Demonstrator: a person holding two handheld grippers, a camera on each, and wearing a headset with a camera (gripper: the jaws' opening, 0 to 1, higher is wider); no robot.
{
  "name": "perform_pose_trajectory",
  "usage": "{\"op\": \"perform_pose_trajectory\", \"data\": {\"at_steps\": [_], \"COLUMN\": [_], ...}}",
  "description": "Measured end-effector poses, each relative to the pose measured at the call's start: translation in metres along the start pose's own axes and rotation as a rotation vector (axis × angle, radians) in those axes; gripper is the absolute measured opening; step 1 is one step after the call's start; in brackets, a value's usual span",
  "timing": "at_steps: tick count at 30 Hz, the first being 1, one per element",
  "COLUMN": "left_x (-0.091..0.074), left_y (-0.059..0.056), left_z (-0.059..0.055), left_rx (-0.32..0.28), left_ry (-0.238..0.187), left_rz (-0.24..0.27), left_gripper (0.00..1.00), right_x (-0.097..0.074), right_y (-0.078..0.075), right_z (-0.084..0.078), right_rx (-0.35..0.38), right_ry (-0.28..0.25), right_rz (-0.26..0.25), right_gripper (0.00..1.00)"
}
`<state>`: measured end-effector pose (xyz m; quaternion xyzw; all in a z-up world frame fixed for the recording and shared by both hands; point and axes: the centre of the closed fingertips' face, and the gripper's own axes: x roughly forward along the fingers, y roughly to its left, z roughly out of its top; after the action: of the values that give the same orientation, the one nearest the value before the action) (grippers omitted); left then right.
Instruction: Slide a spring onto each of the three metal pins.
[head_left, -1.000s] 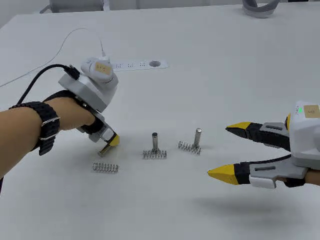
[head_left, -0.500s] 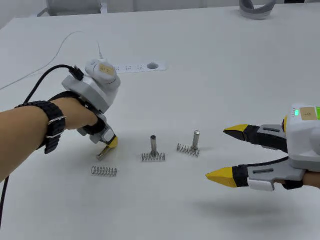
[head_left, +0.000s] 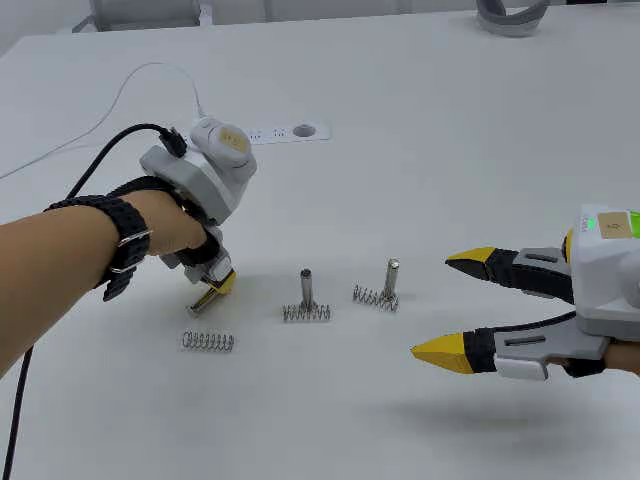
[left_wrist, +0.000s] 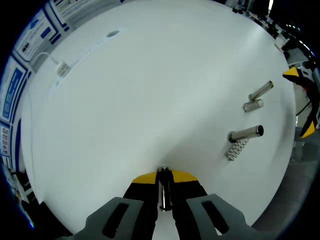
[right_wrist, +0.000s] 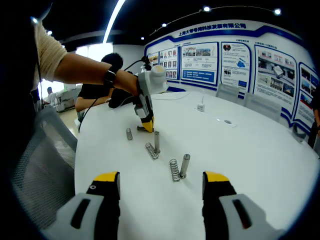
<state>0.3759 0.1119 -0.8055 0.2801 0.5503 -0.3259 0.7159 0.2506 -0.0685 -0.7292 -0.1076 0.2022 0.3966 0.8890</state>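
My left gripper (head_left: 217, 285) is shut on a short metal pin (head_left: 199, 302), held tilted with its lower end at the table; the pin (left_wrist: 163, 188) shows between the yellow jaws. Two more pins stand upright: the middle pin (head_left: 306, 285) and the right pin (head_left: 393, 275). Three springs lie flat: one (head_left: 208, 341) in front of the left gripper, one (head_left: 307, 313) at the middle pin's foot, one (head_left: 375, 296) beside the right pin. My right gripper (head_left: 455, 305) hovers open to the right of the pins, nothing between its jaws (right_wrist: 161, 179).
A white power strip (head_left: 285, 132) with a thin cable (head_left: 130, 85) lies further back on the white table (head_left: 450, 150). A grey object (head_left: 515, 15) sits at the far edge. A black cable (head_left: 95, 165) trails from the left gripper.
The left hand has leaned to the right over its jaws while the tips and pin stay at about the same spot. The right gripper has held still.
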Motion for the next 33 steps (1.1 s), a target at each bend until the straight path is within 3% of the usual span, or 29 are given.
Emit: {"op": "perform_pose_trajectory", "data": {"at_steps": [11, 18, 33], "left_x": [-0.001, -0.003, -0.016], "left_y": [0.000, 0.003, -0.001], "left_z": [-0.002, -0.004, -0.006], "left_rx": [-0.015, -0.073, -0.093], "left_ry": [0.028, -0.027, -0.073], "left_rz": [0.046, 0.021, -0.005], "left_gripper": [0.07, 0.06, 0.06], "right_x": [0.002, 0.000, 0.000], "right_y": [0.002, 0.001, 0.001], "right_z": [0.001, 0.002, 0.005], "right_rx": [-0.004, -0.006, -0.015], "right_ry": [0.000, -0.005, -0.002], "right_rz": [0.009, 0.005, 0.003], "right_gripper": [0.68, 0.68, 0.68]}}
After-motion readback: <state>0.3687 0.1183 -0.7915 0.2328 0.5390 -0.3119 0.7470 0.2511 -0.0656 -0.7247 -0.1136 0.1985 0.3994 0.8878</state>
